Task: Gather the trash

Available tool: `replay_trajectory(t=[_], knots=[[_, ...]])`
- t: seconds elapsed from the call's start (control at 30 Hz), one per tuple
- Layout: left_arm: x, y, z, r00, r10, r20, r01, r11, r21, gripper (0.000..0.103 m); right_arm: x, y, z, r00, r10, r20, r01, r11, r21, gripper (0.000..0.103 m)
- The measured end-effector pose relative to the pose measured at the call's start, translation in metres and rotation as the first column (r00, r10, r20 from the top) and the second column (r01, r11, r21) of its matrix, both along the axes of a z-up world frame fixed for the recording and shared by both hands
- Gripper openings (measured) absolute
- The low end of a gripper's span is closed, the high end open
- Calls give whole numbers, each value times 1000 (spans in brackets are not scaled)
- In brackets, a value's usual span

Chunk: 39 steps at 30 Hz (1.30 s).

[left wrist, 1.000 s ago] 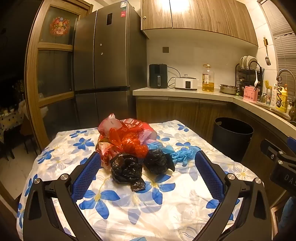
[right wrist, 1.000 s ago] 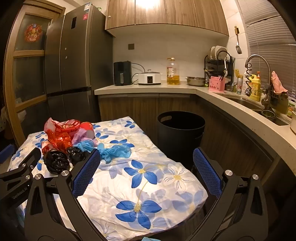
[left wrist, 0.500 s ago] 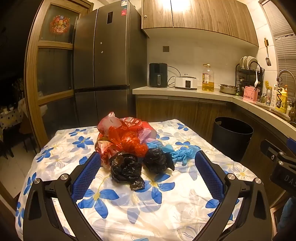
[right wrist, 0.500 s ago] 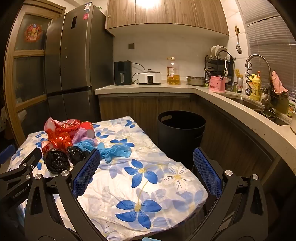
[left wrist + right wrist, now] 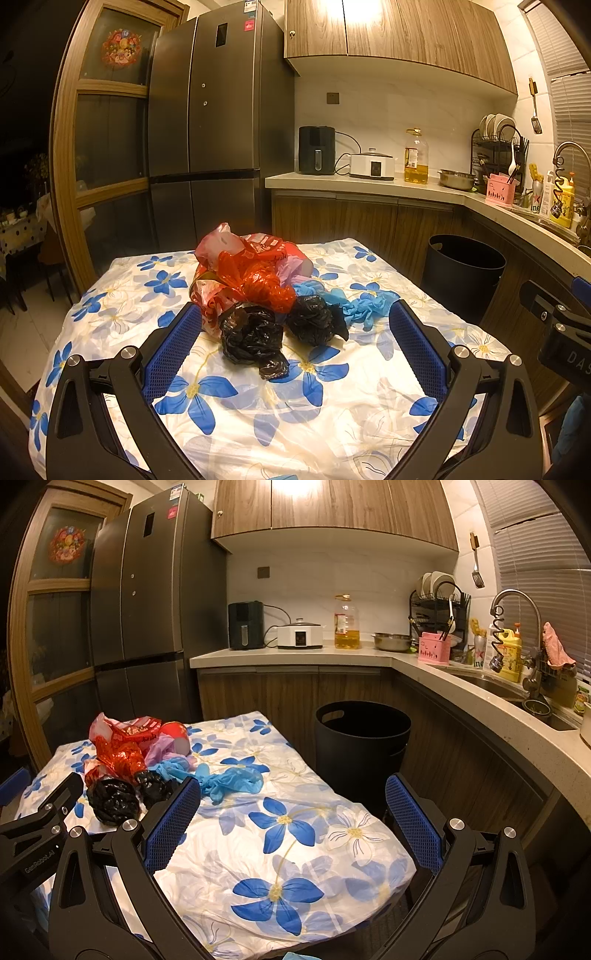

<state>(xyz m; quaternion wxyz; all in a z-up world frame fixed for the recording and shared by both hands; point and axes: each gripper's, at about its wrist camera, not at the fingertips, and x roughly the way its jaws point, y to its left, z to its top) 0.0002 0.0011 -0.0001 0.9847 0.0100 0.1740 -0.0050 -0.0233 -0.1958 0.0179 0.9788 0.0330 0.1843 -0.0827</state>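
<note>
Both grippers are spread wide with nothing between the textured blue pads. The left gripper hangs over the near half of the floral tablecloth, a glossy white fabric with blue flowers. Just past its fingertips, at 12 o'clock, sit two crumpled black plastic bags side by side, shiny and balled up. Wrinkled blue gloves lie at about 1 o'clock from them, and behind are crinkly red and pink plastic bags heaped together. The right gripper hovers over the table's right corner. Further off at 12 o'clock from it stands the round black trash bin, matte, on the floor near the table edge.
</note>
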Motion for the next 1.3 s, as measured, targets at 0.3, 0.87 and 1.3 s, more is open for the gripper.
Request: replay_trajectory(t=[0.3,0.87,1.3], knots=[[-2,-4,-1,1000,-4,1,4,1000,1,98,1,1,-1,1000,0,1,0,1000,0,99],[-2,-1,-1,1000,0,-2,0,1000,-5,98,2,1,-2,1000,2,-3,-2,1000,-1,99],[-1,-2,-1,1000,0,-3,0,1000,-8,98,2,0,-4,1000,0,-6,0,1000,-3,99]])
